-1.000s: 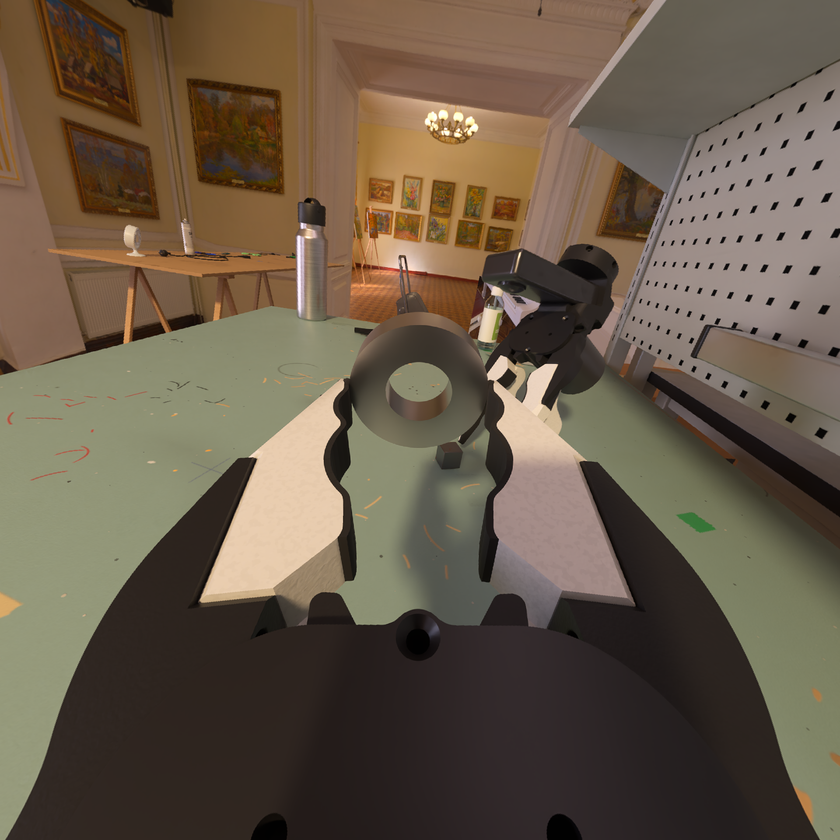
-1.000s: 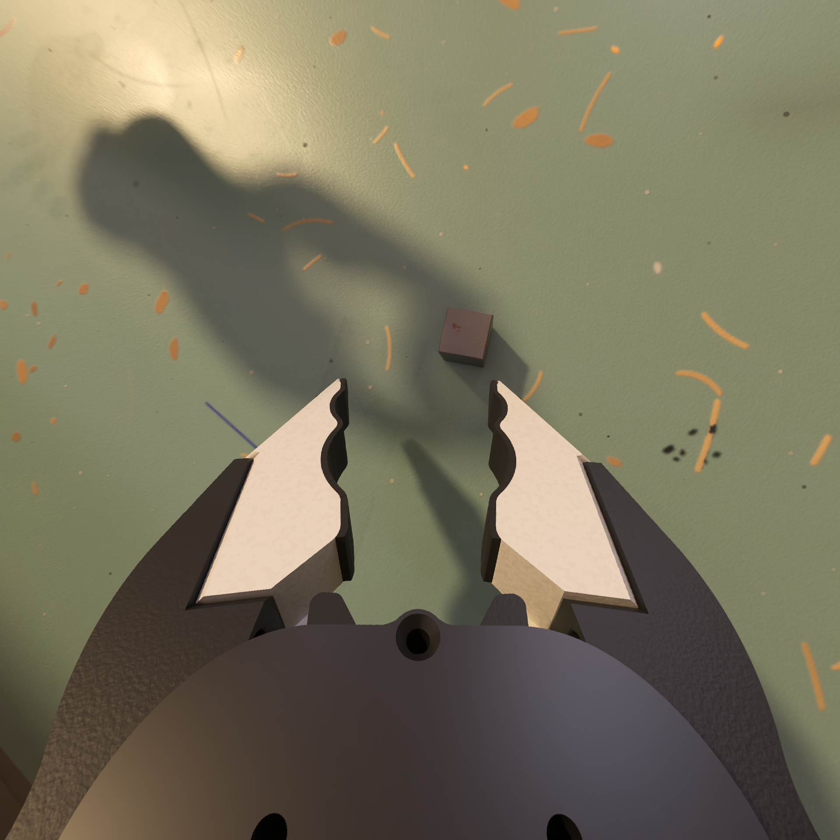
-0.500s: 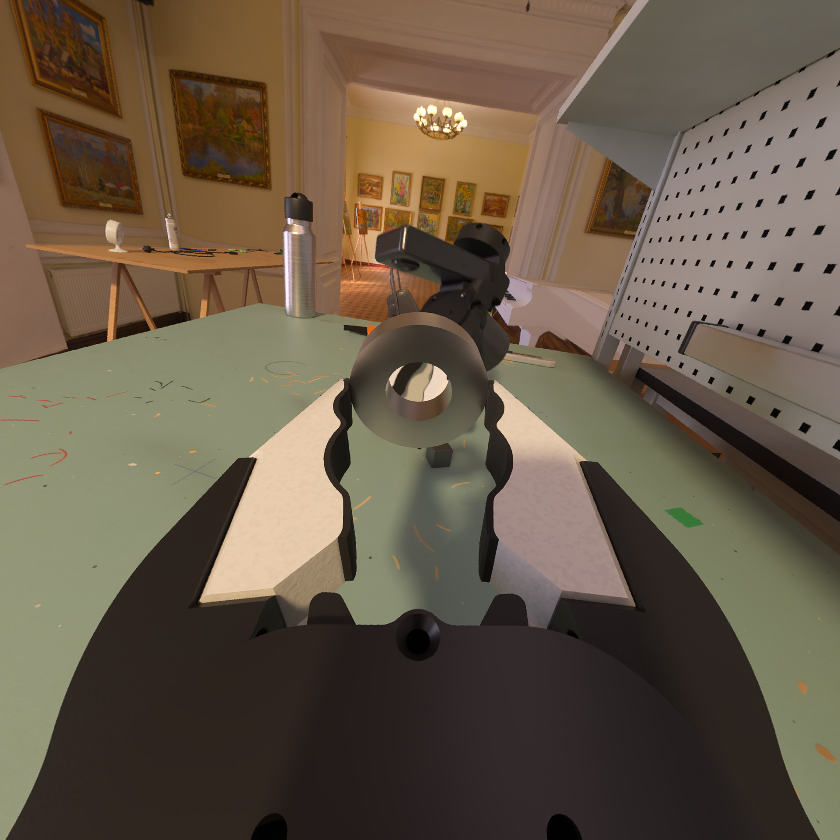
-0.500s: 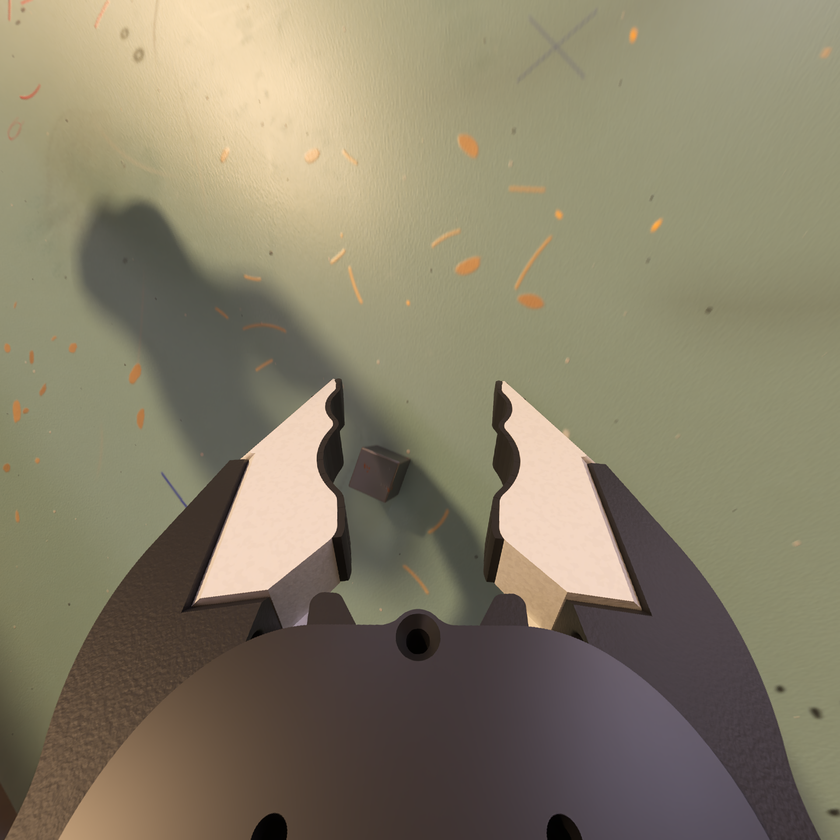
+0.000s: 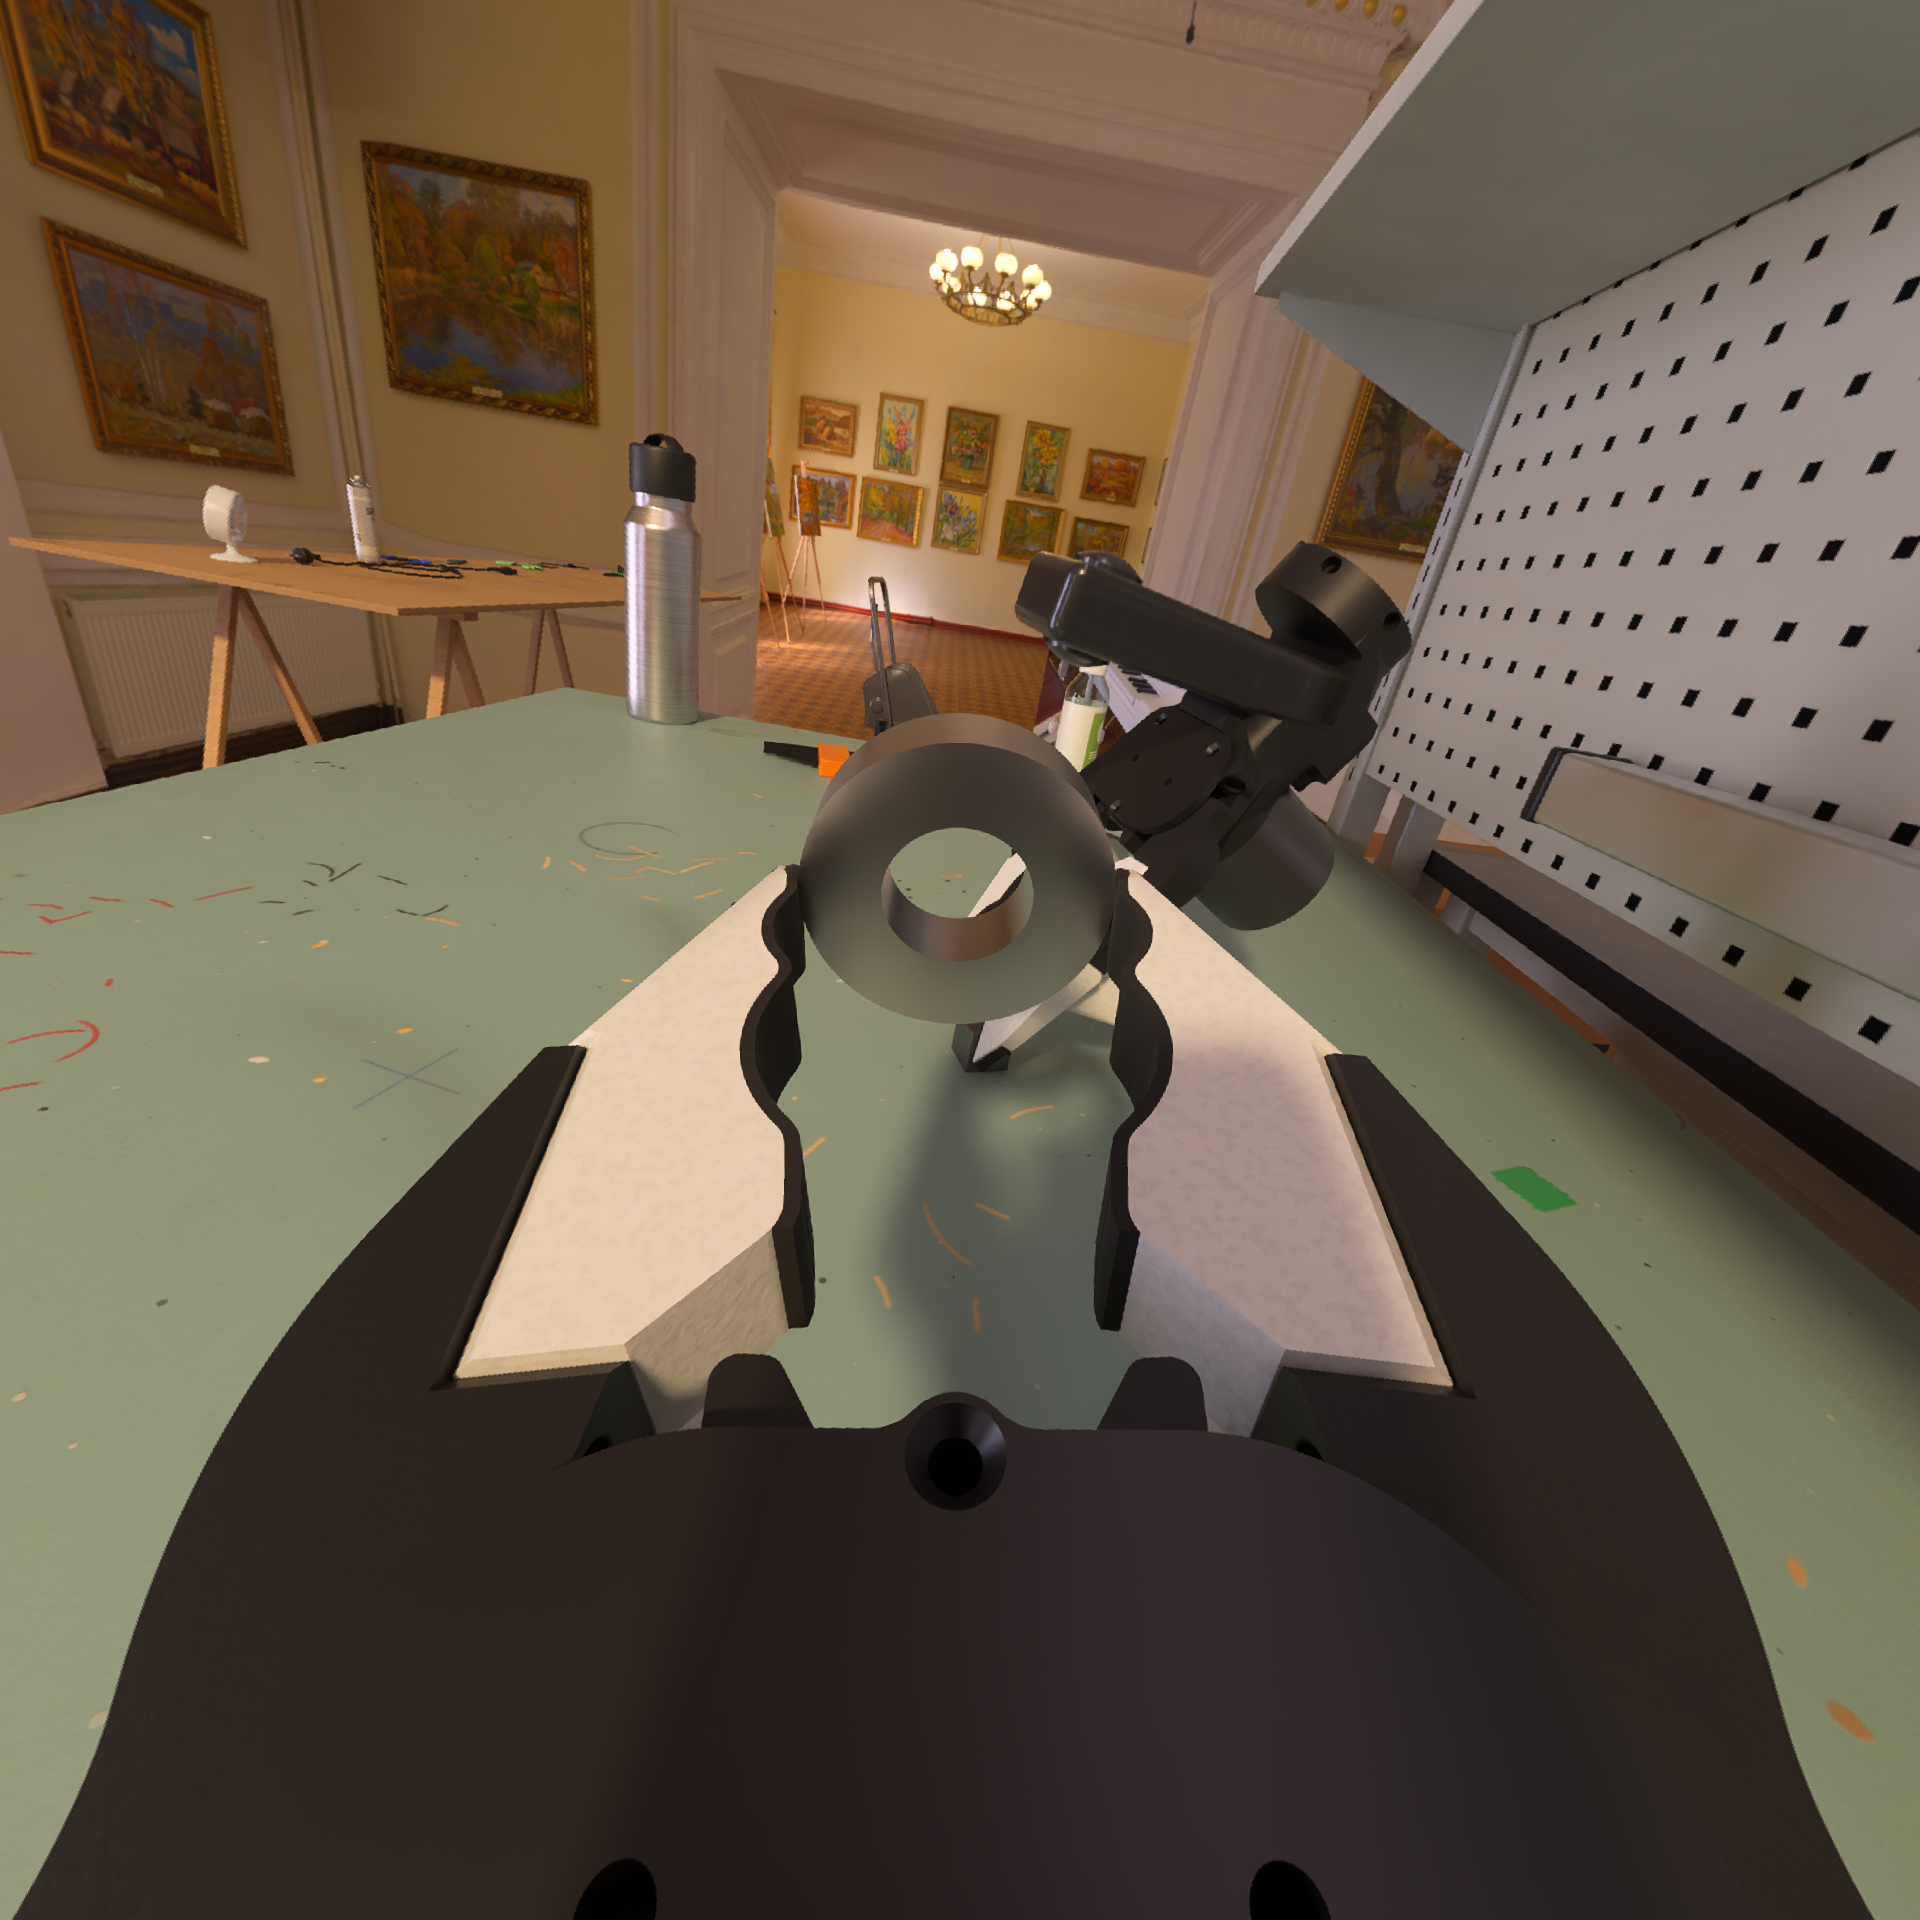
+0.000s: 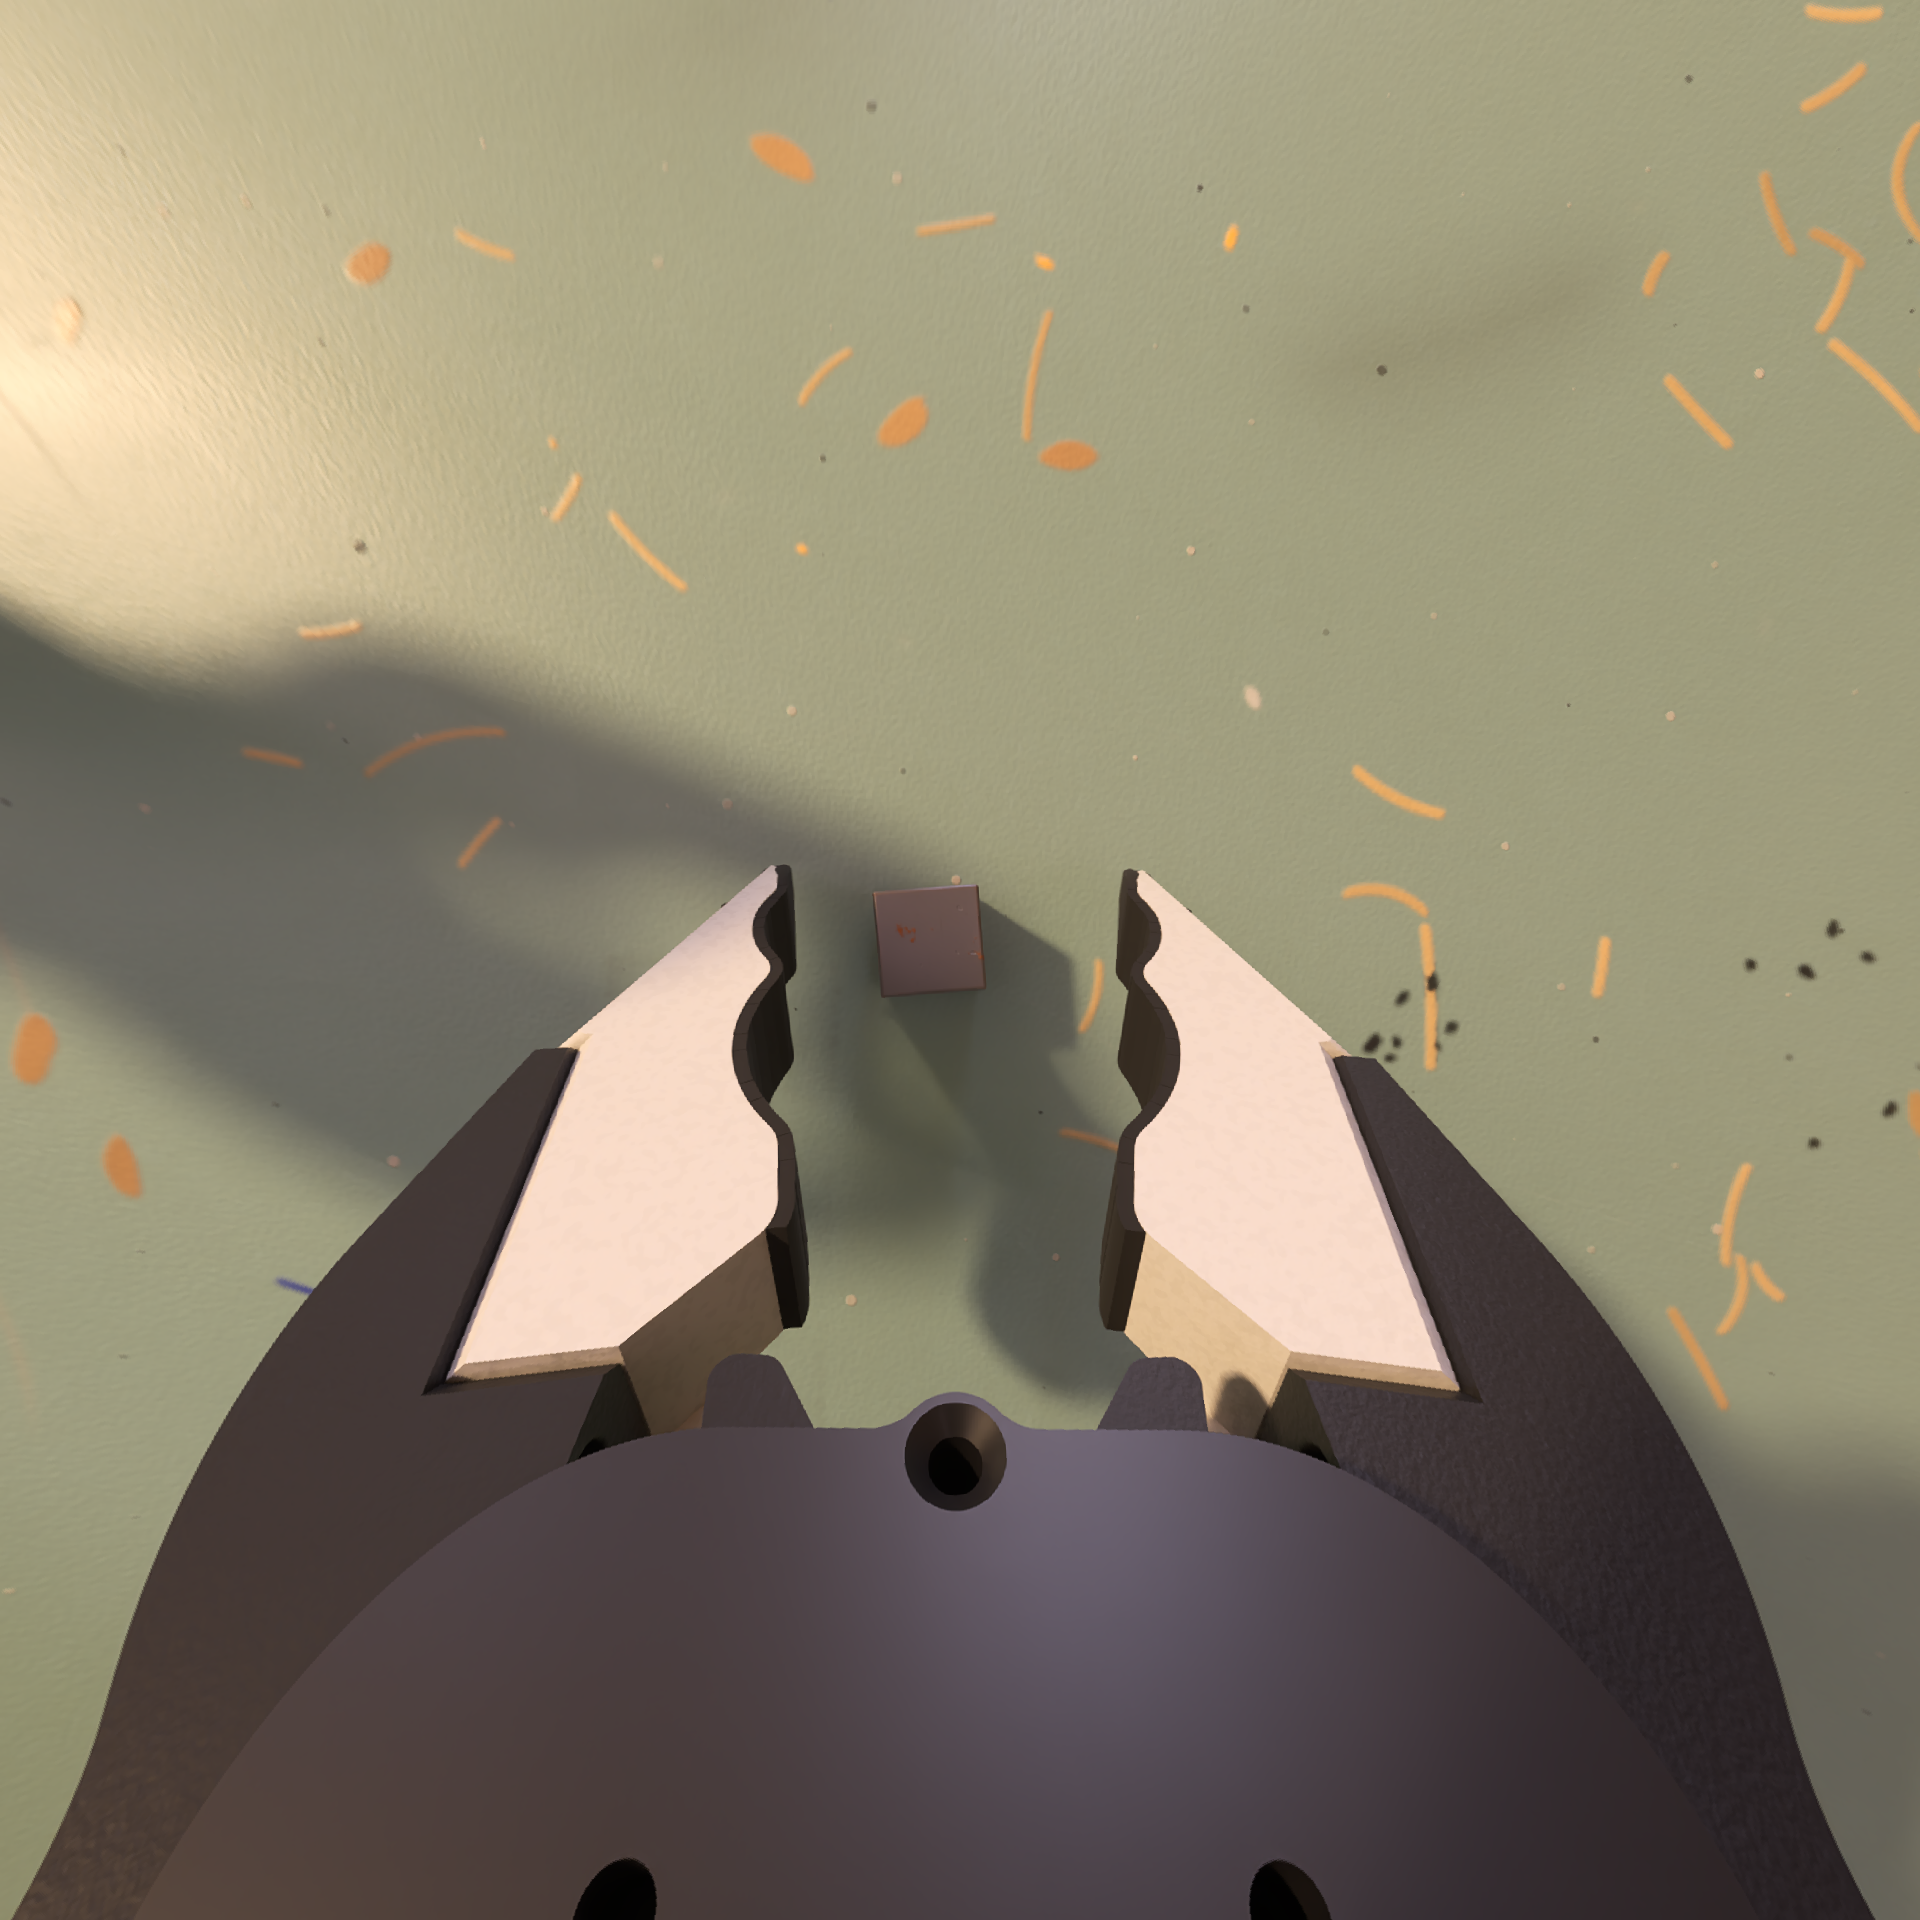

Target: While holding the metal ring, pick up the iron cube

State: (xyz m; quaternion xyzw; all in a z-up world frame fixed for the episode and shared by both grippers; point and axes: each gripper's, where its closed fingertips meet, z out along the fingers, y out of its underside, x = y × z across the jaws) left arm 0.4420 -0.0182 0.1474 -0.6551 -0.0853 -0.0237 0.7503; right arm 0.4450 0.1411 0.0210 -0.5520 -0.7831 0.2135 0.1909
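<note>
Two grippers are sharing the green tabletop [image 5: 312, 935], each doing its own job. The left gripper [image 5: 956, 914] is reaching nearly level over the table, its white fingers [image 5: 665, 1091] pinching the metal ring [image 5: 951, 878] between their tips so that the ring is standing on edge, clear of the surface, with its bore facing back along the fingers. Beyond the ring, the right gripper [image 5: 1023, 1023] is tilting steeply downward from the upper right, its black body [image 5: 1216, 665] high above the table and one white fingertip almost at the surface; the iron cube is largely hidden behind that fingertip in the left wrist view. In the right wrist view, the right gripper [image 6: 954, 914] is looking almost straight down, its jaws spread wide and gripping nothing. The iron cube [image 6: 928, 940] is sitting flat on the table between the two fingertips, a little closer to the left-hand one, with a clear gap on either side and its shadow falling to the right. Orange flecks [image 6: 902, 421] are dotting the table around it. Farther back in the left wrist view, a silver water bottle [image 5: 662, 592] is standing upright at the table's far edge, and a white pegboard [image 5: 1704, 582] is rising along the right side.
</note>
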